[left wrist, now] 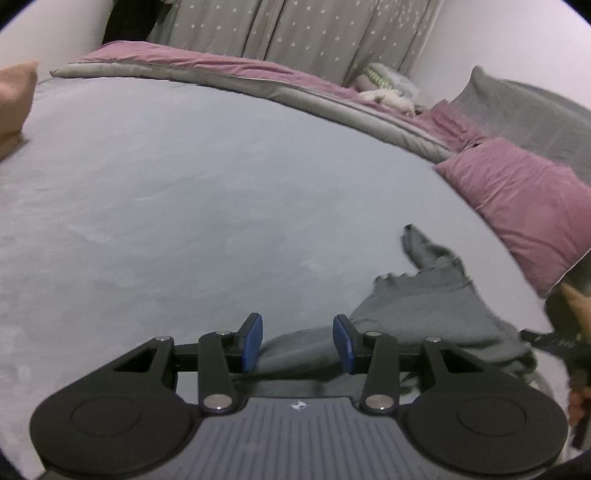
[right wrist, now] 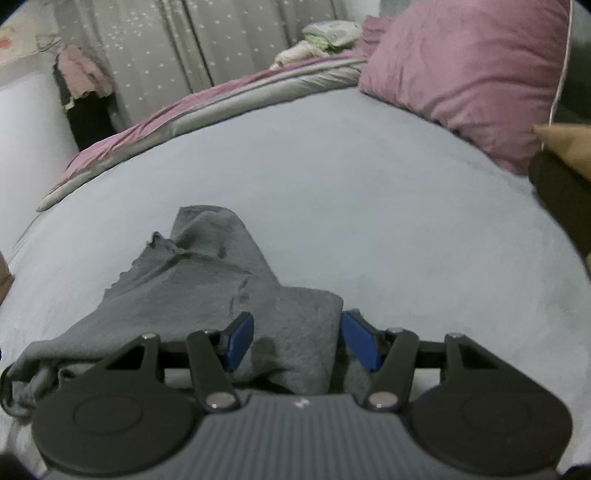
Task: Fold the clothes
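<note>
A crumpled grey knit garment with a wavy edge (right wrist: 207, 280) lies on a big bed with a pale blue-grey sheet (right wrist: 369, 206). In the right wrist view it fills the lower left and middle of the frame. One narrow part of it sticks up toward the middle. In the left wrist view the same garment (left wrist: 424, 306) sits in the lower right of the frame.

The left hand-held gripper (left wrist: 297, 341) is at the bottom middle of its view. Its two blue pads (left wrist: 253, 341) are wide apart. It holds nothing. The edge of the garment lies under and between the pads, near the bottom of the frame.

The right hand-held gripper (right wrist: 297, 339) is also wide open, with blue pads (right wrist: 240, 341) far from each other. A fold of the grey garment sits in the gap between them, but the pads are not pinching it.

A puffy pink pillow (right wrist: 461, 70) lies on the bed in the upper right of the right wrist view. A rolled pink and grey quilt (left wrist: 221, 70) runs along the far side of the bed, across the top of the left wrist view. Behind it hangs a grey curtain with small white stars (left wrist: 295, 33). A bit of a person's hand (left wrist: 580, 306) shows at the right edge of the left wrist view.
</note>
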`<move>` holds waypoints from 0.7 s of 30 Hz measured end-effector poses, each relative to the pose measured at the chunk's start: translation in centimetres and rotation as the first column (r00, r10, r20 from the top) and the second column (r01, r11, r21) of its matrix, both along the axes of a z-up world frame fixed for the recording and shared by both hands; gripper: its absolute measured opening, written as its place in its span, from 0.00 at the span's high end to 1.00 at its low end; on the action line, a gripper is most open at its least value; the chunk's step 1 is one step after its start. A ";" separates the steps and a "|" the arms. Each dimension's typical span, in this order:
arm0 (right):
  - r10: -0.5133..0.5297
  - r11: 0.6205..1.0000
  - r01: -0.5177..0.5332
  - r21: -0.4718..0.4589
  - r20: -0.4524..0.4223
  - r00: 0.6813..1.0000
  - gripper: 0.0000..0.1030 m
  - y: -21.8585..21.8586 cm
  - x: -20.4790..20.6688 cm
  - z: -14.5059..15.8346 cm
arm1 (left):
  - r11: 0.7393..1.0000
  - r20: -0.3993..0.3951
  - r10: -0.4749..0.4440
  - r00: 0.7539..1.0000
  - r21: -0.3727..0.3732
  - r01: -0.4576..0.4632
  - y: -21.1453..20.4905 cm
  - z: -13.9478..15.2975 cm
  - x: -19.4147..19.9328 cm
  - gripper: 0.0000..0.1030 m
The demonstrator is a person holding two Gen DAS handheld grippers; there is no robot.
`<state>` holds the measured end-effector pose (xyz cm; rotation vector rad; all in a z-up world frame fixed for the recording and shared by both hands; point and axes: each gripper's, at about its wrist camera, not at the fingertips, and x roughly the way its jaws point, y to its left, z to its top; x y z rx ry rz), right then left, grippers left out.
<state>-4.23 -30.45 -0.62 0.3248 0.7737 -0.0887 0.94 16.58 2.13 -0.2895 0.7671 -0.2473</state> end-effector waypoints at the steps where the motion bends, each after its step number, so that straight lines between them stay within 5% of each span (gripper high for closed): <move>1: -0.004 1.000 0.004 0.006 -0.004 1.000 0.49 0.0 0.2 -0.3 | 1.000 0.002 -0.011 1.000 -0.011 0.011 -0.4 0.0 0.2 0.60; 7: 0.001 0.998 -0.001 0.061 -0.009 1.000 0.86 0.0 0.5 -1.4 | 0.997 -0.001 -0.060 0.998 -0.041 0.060 -2.6 -0.2 0.6 0.59; 21: 0.188 0.965 -0.202 0.168 0.101 0.977 0.89 2.0 -3.5 2.9 | 0.981 -0.035 -0.139 0.990 -0.144 0.133 -5.8 -0.9 0.8 0.56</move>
